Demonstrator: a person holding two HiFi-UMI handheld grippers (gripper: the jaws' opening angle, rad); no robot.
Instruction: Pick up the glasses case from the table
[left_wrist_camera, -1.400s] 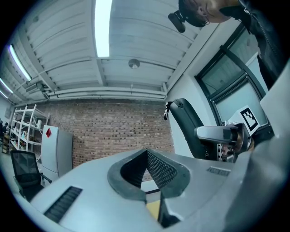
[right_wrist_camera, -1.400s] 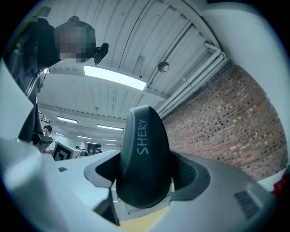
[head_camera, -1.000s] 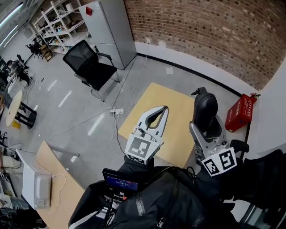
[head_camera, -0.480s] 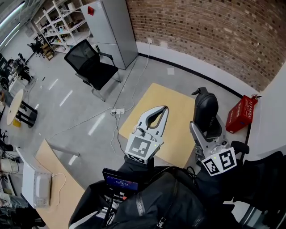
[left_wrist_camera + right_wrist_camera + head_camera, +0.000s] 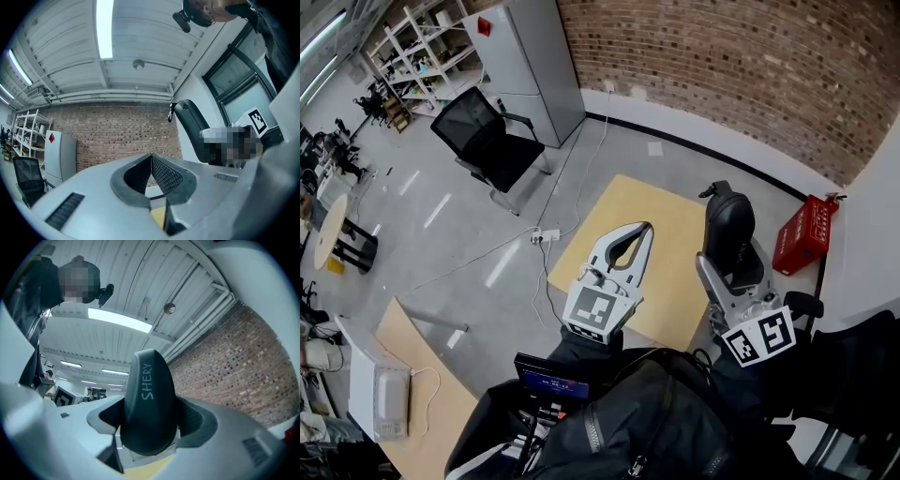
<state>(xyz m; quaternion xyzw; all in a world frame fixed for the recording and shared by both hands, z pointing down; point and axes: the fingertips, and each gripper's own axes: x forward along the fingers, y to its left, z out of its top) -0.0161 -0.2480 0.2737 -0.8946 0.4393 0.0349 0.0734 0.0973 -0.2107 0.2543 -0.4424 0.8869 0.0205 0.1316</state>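
Note:
The glasses case (image 5: 729,228) is black and rounded, with "SHERY" printed on it in the right gripper view (image 5: 149,401). My right gripper (image 5: 732,264) is shut on it and holds it upright in the air over the right edge of the tan table (image 5: 670,220). Its jaws press on both sides of the case (image 5: 150,425). To its left my left gripper (image 5: 640,230) hovers over the same table, shut with nothing between its ribbed pads (image 5: 165,174). In the left gripper view the tips (image 5: 151,158) touch.
A red crate (image 5: 803,234) stands on the floor right of the table. A black office chair (image 5: 487,141) and a grey cabinet (image 5: 530,56) are at the back left. A power strip (image 5: 547,233) with cables lies left of the table. A second tan surface (image 5: 422,403) holds a white device.

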